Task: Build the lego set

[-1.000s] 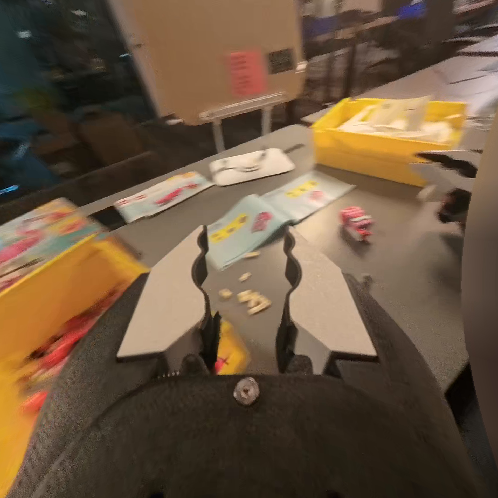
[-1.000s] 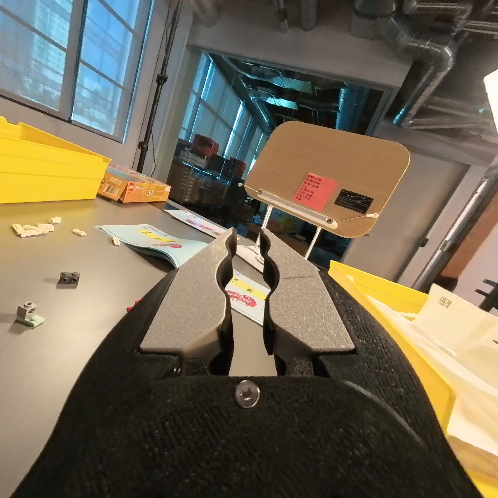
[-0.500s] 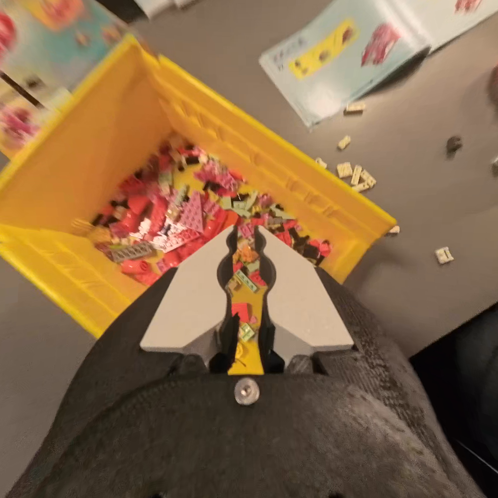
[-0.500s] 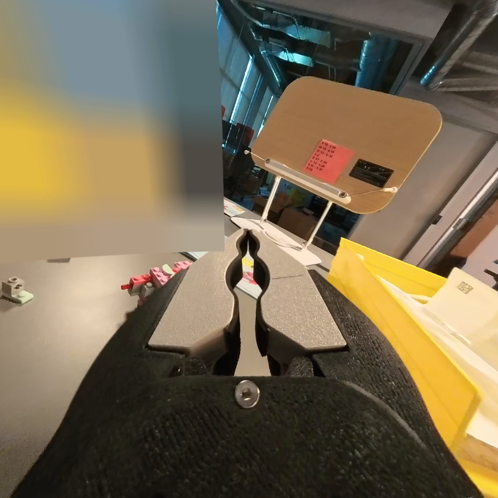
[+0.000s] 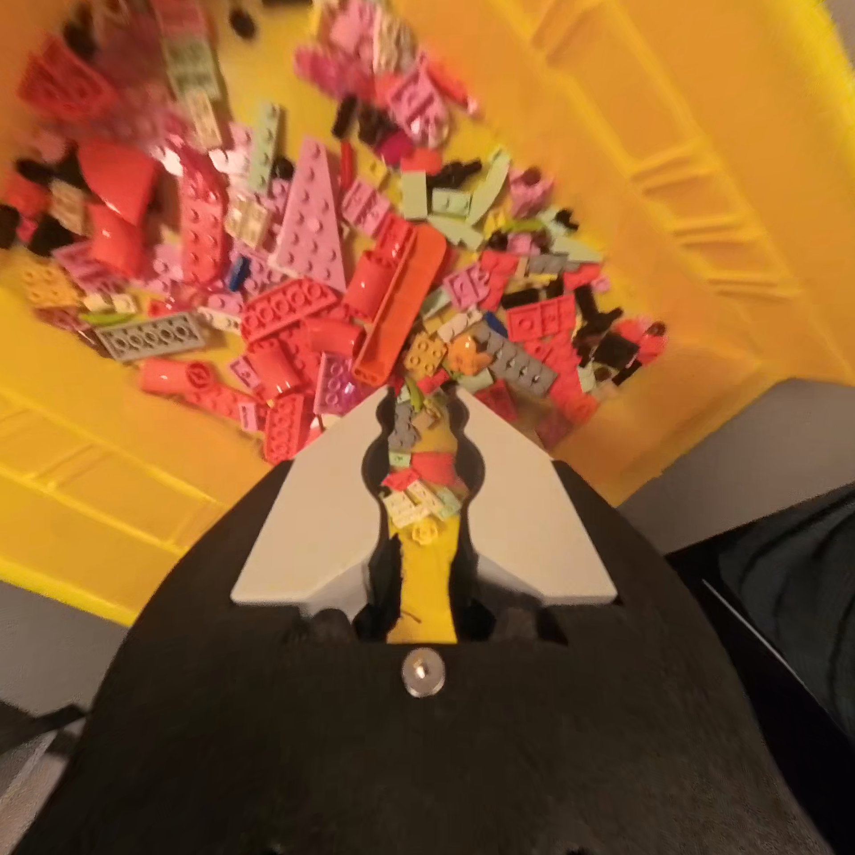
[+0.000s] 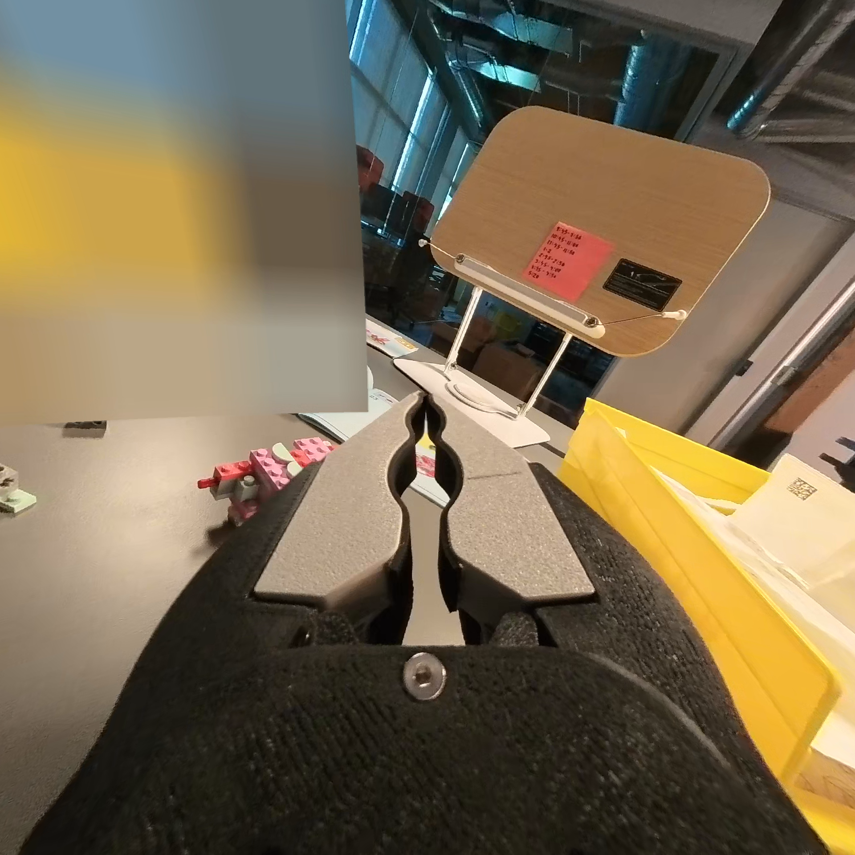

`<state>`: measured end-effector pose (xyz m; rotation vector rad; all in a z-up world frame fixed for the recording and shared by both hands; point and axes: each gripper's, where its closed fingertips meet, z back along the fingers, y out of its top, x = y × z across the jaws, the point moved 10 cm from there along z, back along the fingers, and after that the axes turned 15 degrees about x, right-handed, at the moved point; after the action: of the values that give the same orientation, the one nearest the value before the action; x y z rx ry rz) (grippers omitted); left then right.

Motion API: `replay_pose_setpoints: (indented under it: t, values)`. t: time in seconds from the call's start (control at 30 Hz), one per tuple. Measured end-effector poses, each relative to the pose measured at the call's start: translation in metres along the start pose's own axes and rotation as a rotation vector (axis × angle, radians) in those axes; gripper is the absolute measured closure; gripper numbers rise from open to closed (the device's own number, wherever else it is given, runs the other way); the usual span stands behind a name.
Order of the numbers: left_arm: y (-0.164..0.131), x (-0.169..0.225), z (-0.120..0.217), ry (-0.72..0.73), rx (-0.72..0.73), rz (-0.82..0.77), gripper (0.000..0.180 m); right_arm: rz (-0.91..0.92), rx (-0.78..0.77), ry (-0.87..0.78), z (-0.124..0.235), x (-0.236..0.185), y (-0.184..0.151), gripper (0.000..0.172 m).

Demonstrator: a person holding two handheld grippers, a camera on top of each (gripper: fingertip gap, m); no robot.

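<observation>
Hovering: left gripper (image 5: 423,393) above loose plastic building bricks (image 5: 296,259) heaped in a yellow plastic bin (image 5: 671,152); fingers (image 5: 324,499) narrowly parted, gripping nothing.
Crowding: small pieces at 12 o'clock off the tips, tightly overlapped; likely pinching several together or flicking neighbours aside.
Blurring: heap smeared, easy to misjudge.
Resting: right gripper (image 6: 424,401) with tips touching, holding nothing, over the grey counter (image 6: 115,532).
Knocking: small pink-and-red brick assembly (image 6: 273,467) at 10 o'clock, near enough to get bumped.
</observation>
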<state>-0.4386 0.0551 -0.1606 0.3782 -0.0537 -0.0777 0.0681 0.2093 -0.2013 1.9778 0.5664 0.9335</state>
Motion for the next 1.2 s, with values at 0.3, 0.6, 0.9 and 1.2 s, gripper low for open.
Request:
replay_pose_setpoints:
  t: [0.3, 0.6, 0.9, 1.2]
  values:
    - [0.011, 0.012, -0.008, 0.018, 0.042, -0.036, 0.117, 0.014, 0.008, -0.005, 0.000, 0.000, 0.000, 0.172]
    - [0.040, 0.025, -0.023, -0.057, 0.185, -0.181, 0.131, 0.027, 0.010, 0.012, -0.001, -0.002, 0.000, 0.172]
    - [0.037, -0.011, -0.037, 0.010, 0.026, -0.022, 0.124, 0.030, 0.015, 0.020, -0.001, -0.003, 0.000, 0.172]
    - [0.007, -0.009, -0.035, -0.034, -0.199, -0.058, 0.162, 0.022, 0.023, 0.038, -0.001, -0.004, 0.000, 0.172]
